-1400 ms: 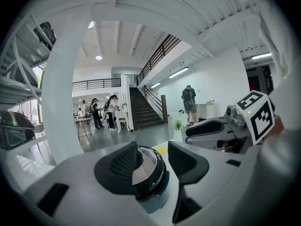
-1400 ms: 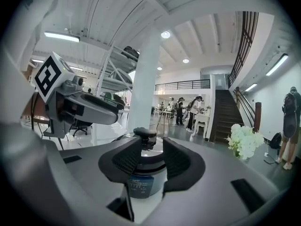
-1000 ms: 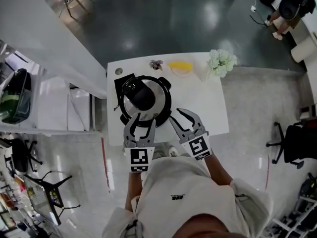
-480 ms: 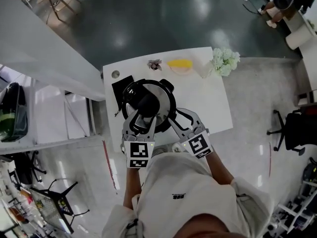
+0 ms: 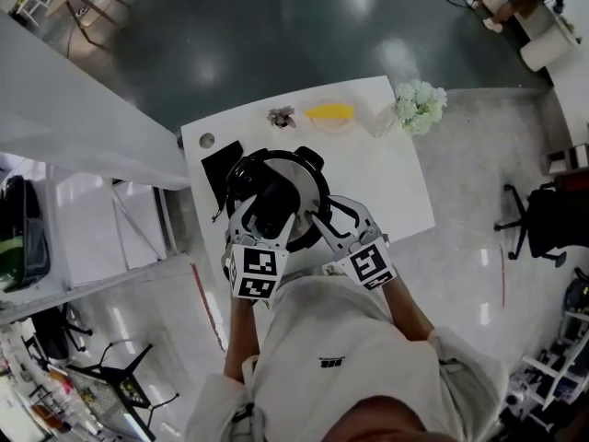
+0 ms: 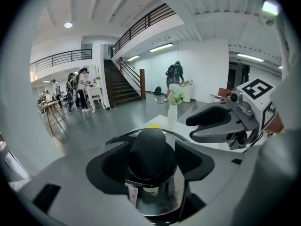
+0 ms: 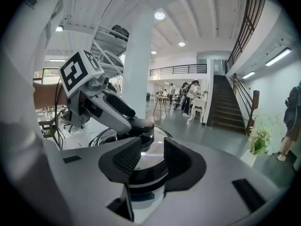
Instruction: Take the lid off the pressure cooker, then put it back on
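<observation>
The pressure cooker stands on the white table (image 5: 386, 182), its steel lid (image 5: 302, 175) on, with a black knob (image 5: 267, 196) on top. My left gripper (image 5: 265, 217) reaches over the lid. Its jaws have just been opening and now stand open on either side of the knob (image 6: 151, 154), with small gaps at both pads. My right gripper (image 5: 339, 217) hovers open at the cooker's near right edge, nothing between its pads; the lid's rim (image 7: 150, 171) shows through the gap. In the right gripper view the left gripper (image 7: 108, 109) lies over the knob.
A yellow object (image 5: 329, 113), white flowers (image 5: 419, 104) and a small dark item (image 5: 281, 115) sit along the table's far edge. A black mat (image 5: 216, 164) lies left of the cooker. A white shelf unit (image 5: 110, 238) stands at the left, an office chair (image 5: 543, 228) at the right.
Both grippers have moved forward and down towards the cooker. The left gripper's jaws have spread apart and now flank the knob. The right gripper came up to the cooker's right side.
</observation>
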Motion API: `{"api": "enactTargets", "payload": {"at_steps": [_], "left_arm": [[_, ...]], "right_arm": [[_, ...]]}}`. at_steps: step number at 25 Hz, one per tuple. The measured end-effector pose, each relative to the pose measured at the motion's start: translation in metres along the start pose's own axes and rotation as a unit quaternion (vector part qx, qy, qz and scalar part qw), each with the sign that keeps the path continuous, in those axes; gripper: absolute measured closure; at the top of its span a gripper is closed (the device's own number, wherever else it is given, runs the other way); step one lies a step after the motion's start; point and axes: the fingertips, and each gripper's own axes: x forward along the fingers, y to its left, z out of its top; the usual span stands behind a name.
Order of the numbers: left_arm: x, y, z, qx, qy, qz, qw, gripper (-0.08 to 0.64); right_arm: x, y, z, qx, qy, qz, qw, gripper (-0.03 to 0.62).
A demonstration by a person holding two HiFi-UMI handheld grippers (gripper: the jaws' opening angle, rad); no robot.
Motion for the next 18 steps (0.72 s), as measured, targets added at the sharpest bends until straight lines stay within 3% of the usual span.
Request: {"api": "enactTargets", "payload": {"at_steps": [18], "left_arm": [[0.035,0.004,-0.015,0.041,0.07,-0.091,0.9926,0.218]], "right_arm": [[0.028,-0.001,-0.001,0.014,0.025,-0.016,0.999,0.459]]}}
